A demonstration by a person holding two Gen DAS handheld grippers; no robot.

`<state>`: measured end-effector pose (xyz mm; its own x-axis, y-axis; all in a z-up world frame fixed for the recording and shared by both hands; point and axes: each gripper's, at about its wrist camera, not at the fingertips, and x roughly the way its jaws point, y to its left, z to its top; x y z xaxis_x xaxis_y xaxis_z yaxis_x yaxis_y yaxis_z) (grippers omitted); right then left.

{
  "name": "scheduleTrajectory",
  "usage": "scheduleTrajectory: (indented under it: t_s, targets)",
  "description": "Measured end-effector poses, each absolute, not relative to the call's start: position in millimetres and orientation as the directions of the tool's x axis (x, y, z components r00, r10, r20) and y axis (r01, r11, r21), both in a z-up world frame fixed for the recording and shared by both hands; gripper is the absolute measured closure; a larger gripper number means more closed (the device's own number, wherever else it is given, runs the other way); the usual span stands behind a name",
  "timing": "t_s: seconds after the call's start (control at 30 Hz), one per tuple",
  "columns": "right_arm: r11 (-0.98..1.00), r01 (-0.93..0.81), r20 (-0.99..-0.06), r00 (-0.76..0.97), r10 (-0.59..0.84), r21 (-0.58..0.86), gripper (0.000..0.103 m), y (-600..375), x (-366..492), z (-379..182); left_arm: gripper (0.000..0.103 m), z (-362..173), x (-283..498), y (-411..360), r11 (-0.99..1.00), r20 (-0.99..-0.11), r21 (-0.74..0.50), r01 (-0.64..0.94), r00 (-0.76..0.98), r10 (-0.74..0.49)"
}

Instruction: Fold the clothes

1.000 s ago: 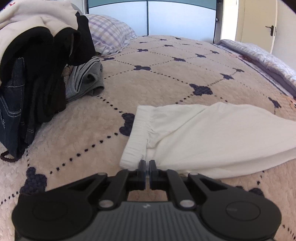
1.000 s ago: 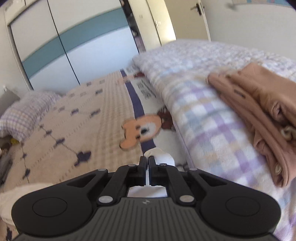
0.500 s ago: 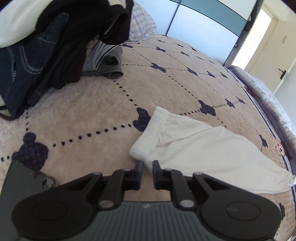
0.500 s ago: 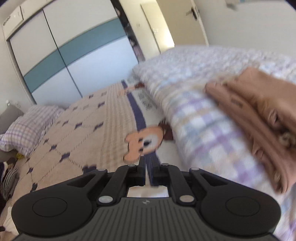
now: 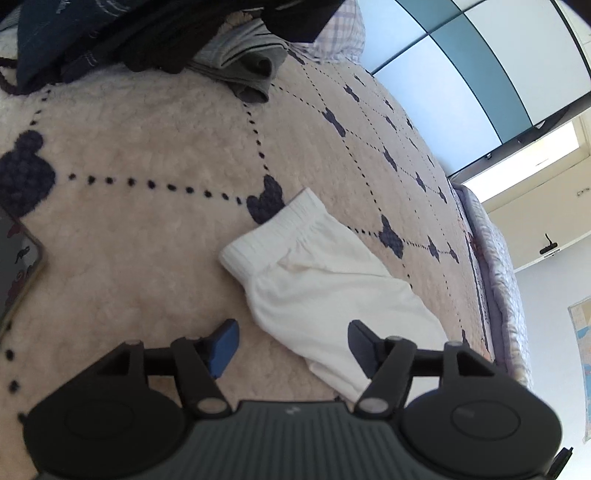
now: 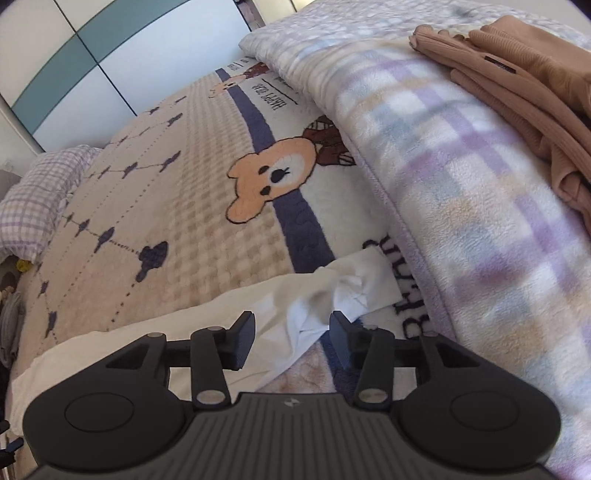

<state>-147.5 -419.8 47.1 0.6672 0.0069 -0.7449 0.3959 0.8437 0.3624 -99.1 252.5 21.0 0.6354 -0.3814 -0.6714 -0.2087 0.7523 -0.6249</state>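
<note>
White trousers (image 5: 325, 288) lie flat on the cream bedspread, elastic waistband toward the upper left in the left wrist view. My left gripper (image 5: 291, 343) hovers just over their near edge, its jaws opening wide, the cloth below them and not pinched. In the right wrist view the crumpled leg end of the trousers (image 6: 347, 288) lies by the plaid blanket. My right gripper (image 6: 291, 332) stands over that end, jaws opening, cloth between the fingers but no pad pressing on it.
A heap of dark clothes and jeans (image 5: 110, 33) and folded grey garments (image 5: 247, 66) lie at the bed's head. A phone (image 5: 18, 266) rests at the left. A folded plaid blanket (image 6: 461, 177) carries tan folded clothes (image 6: 524, 81). A checked pillow (image 6: 33, 199) sits far left.
Both grippers were shut on the trousers and have opened, letting go of the cloth. The left gripper has rolled, tilting its view. The leg end now lies on the bed.
</note>
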Motion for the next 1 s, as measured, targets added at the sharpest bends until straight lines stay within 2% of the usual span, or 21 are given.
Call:
scheduleTrajectory:
  t_s: [0.07, 0.23, 0.43, 0.5, 0.53, 0.57, 0.6, 0.63, 0.67, 0.77, 0.9, 1.0]
  targets:
    - [0.821, 0.428, -0.744, 0.668, -0.006, 0.378, 0.055, -425, -148, 45, 0.019, 20, -89, 242, 0.76, -0.666, -0.621, -0.19, 0.64, -0.384]
    - [0.757, 0.47, -0.73, 0.683, 0.015, 0.455, 0.054, -439, -150, 38, 0.009, 16, -67, 227, 0.776, -0.67, -0.605, -0.179, 0.642, -0.374]
    - [0.718, 0.533, -0.756, 0.655, -0.016, 0.447, 0.053, -444, -150, 32, 0.009, 16, -55, 211, 0.805, -0.667, -0.566, -0.177, 0.673, -0.32]
    - [0.73, 0.534, -0.766, 0.642, -0.021, 0.427, 0.048, -440, -146, 29, 0.016, 16, -53, 207, 0.822, -0.66, -0.545, -0.167, 0.689, -0.298]
    - [0.742, 0.531, -0.774, 0.632, -0.027, 0.408, 0.048, -437, -141, 26, 0.039, 16, -52, 205, 0.835, -0.662, -0.523, -0.171, 0.698, -0.272]
    - [0.756, 0.528, -0.782, 0.622, -0.033, 0.388, 0.049, -435, -136, 23, 0.082, 15, -51, 205, 0.842, -0.67, -0.508, -0.183, 0.698, -0.253]
    - [0.789, 0.514, -0.788, 0.612, -0.063, 0.336, 0.059, -430, -131, 23, 0.092, 13, -49, 206, 0.846, -0.679, -0.497, -0.196, 0.694, -0.238]
    - [0.826, 0.489, -0.782, 0.616, -0.101, 0.278, 0.086, -423, -127, 25, 0.094, 10, -50, 210, 0.837, -0.676, -0.507, -0.208, 0.698, -0.236]
    - [0.846, 0.471, -0.768, 0.629, -0.123, 0.25, 0.089, -417, -126, 29, 0.096, 10, -52, 214, 0.828, -0.672, -0.516, -0.22, 0.703, -0.233]
    - [0.883, 0.401, -0.686, 0.715, -0.136, 0.243, 0.09, -405, -137, 54, 0.098, 24, -62, 234, 0.789, -0.628, -0.566, -0.239, 0.745, -0.224]
    - [0.908, 0.294, -0.571, 0.817, -0.078, 0.297, 0.09, -399, -162, 87, 0.098, 60, -85, 263, 0.785, -0.574, -0.565, -0.252, 0.804, -0.155]
    - [0.925, 0.238, -0.567, 0.823, -0.03, 0.296, 0.09, -385, -159, 94, 0.098, 73, -102, 277, 0.806, -0.575, -0.532, -0.26, 0.81, -0.118]
